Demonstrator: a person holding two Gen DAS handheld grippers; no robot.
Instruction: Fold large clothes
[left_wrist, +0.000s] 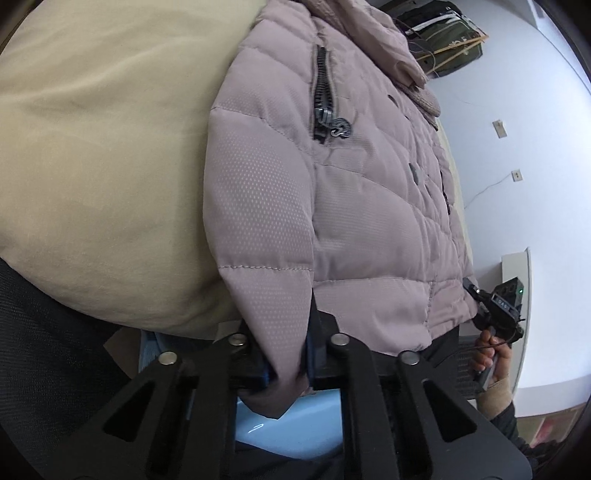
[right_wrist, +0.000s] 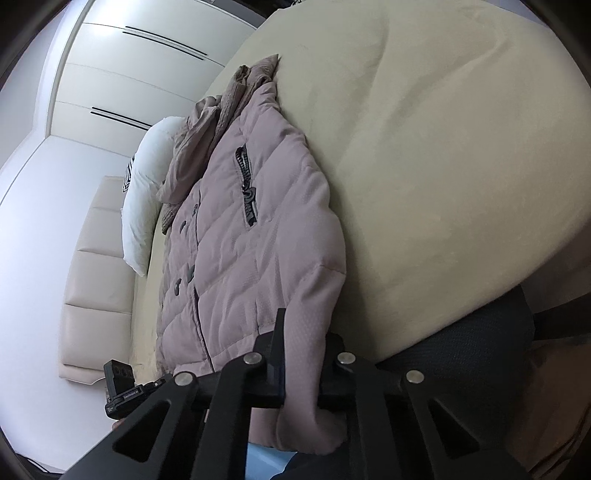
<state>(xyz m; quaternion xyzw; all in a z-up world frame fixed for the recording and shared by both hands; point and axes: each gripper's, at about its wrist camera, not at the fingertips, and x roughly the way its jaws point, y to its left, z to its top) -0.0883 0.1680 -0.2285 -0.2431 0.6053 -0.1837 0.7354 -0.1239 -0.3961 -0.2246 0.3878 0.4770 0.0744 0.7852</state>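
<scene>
A wide bed covered in a smooth beige sheet (left_wrist: 92, 166) fills most of both views, and a padded cream headboard (right_wrist: 99, 280) stands against a pale wall at its far end in the right wrist view. On the sheet lies a mauve quilted puffer jacket (left_wrist: 369, 221), front side up, its hem hanging over the bed's near edge and its knitted collar pointing to the far end. A plump white pillow (right_wrist: 144, 192) sits beside the collar, near the headboard.

The black 2-finger left gripper (left_wrist: 308, 354) is clamped on 1 lower corner of the jacket; its jaws stand almost together with a fold of the hem squeezed between them and a tuft of fabric bulging out below. The black 2-finger right gripper (right_wrist: 303, 365) is likewise pinched tight on the opposite lower corner, with a bunched roll of mauve cloth pushed through under the jaws. In the left wrist view, a hand (left_wrist: 495, 354) holds the other gripper's handle just beside the hem.

A dark chest zipper (left_wrist: 321, 99) with a round metal pull runs along 1 front panel, and several small dark snap buttons (right_wrist: 188, 273) dot the closed front placket.
</scene>
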